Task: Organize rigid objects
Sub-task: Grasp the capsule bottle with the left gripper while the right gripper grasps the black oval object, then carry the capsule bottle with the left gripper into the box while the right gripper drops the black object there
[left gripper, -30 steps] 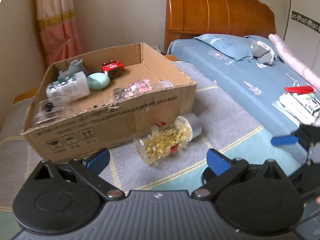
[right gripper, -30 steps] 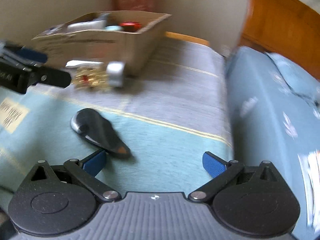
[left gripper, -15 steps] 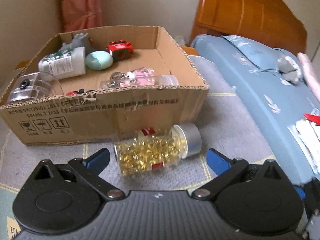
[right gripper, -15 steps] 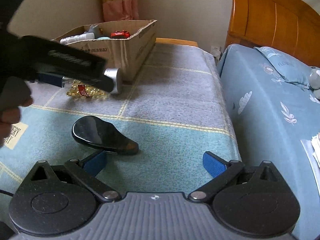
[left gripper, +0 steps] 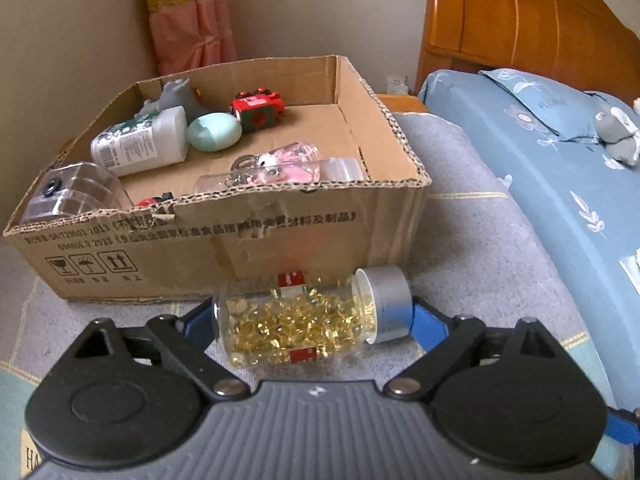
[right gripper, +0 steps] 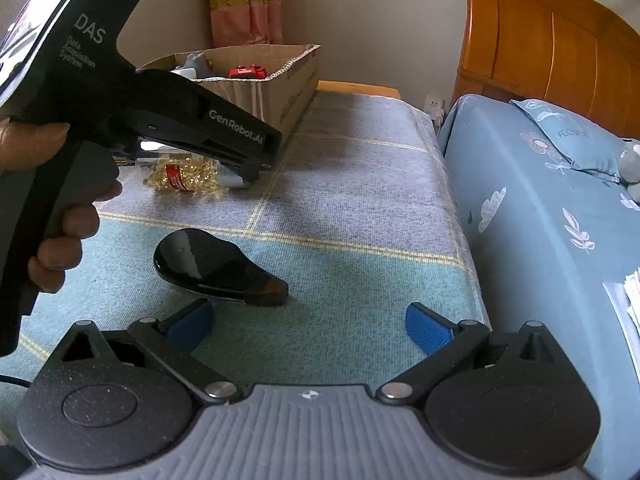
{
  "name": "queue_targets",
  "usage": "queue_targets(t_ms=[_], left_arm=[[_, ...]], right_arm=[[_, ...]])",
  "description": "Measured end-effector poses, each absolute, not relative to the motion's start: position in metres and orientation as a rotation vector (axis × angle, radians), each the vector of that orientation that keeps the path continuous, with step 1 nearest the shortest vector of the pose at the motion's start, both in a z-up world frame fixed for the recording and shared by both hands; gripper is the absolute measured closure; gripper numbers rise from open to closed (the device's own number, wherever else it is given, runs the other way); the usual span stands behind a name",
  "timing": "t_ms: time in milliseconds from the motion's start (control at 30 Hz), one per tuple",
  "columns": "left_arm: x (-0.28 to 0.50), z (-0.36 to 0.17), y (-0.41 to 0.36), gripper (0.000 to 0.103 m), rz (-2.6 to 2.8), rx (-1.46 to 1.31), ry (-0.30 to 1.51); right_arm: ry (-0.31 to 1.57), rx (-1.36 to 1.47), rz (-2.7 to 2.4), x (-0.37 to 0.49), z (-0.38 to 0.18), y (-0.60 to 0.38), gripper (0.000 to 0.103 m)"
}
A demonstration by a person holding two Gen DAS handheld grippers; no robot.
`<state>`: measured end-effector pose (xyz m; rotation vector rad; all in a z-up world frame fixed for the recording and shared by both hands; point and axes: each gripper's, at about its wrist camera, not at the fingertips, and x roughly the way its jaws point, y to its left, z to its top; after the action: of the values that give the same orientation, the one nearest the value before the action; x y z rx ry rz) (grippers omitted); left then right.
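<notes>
- Bottle of yellow capsules [left gripper: 304, 322] lies on its side on the gray and green blanket [left gripper: 472, 248], just in front of the cardboard box [left gripper: 248, 240], with its silver cap [left gripper: 390, 308] pointing right.
- Part of the bottle is hidden: the left gripper's [left gripper: 310, 322] black body covers its low edge, and in the right wrist view the gripper's arm blocks the cap end.
- Inside the box, some things are hard to name: a clear tub [left gripper: 68, 196] at the left corner and a small red and black thing [left gripper: 154, 200] cut off by the front wall.
- Open blanket lies to the right of the bottle, up to the blue bed [left gripper: 540, 184]. The box wall is close behind the bottle.
- Left gripper's blue pads [left gripper: 426, 326] sit on each end of the bottle and are closing in. I cannot tell if they press it yet.
- Right gripper [right gripper: 310, 330] has its pads spread wide and holds nothing. A shiny black thing [right gripper: 216, 268] lies just ahead of its left pad.
- A hand [right gripper: 48, 208] holds the left gripper's handle.
</notes>
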<state>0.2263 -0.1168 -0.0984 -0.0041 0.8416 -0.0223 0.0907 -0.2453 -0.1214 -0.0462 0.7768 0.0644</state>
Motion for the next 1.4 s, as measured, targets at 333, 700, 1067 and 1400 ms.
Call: queue_targets(t_ms=[333,700,1067,1400], left_arm=[[0.21,-0.097,-0.089,0.009,-0.089,0.027,0.862],[0.189,-0.098,-0.046,0.009,-0.133,0.083,0.861],[0.183,-0.096,-0.007,0.009,-0.125,0.083,0.873],[0.189,-0.096,0.001,0.009,-0.152,0.095,0.88]], right_arm=[[0.799,-0.043,0.058,0.09,-0.121,-0.239,0.0],[0.836,-0.058,0.098,0.092,-0.119,-0.211,0.0],[0.825,-0.048,0.12,0.114,-0.119,-0.178,0.0],[0.797,-0.056,0.118,0.134,-0.118,-0.169,0.01]])
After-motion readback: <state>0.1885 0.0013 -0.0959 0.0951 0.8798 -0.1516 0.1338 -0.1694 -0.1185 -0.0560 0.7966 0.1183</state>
